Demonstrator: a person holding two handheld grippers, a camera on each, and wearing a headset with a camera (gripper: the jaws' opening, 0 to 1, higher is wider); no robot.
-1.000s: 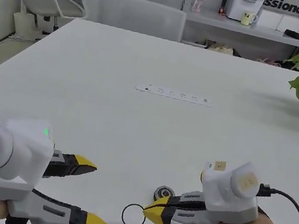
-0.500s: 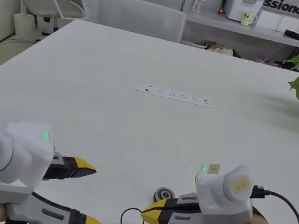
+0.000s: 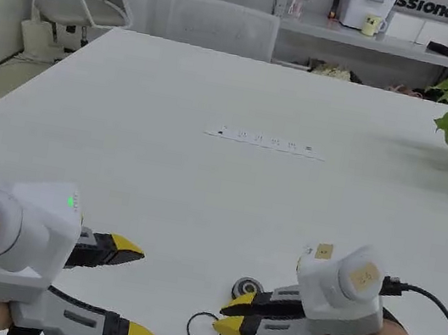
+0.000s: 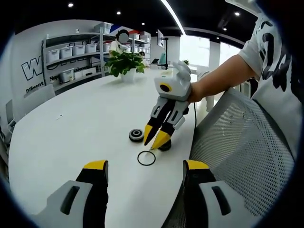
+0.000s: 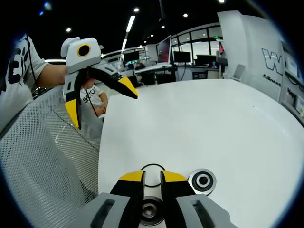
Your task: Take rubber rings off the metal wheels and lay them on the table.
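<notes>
Our right gripper point(image 5: 152, 179) has its jaws a narrow slit apart, gripping nothing; the ring point(image 3: 188, 327) lies just ahead of their tips, a wheel point(image 5: 151, 210) beneath them. Our left gripper point(image 3: 146, 296) gapes wide, empty. We should lift straight up, so the tips don't drag the ring

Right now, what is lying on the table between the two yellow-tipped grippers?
A thin black rubber ring, flat on the white table, close to the right gripper. From the ring to the left gripper the table is bare. The head view shows this.
</notes>
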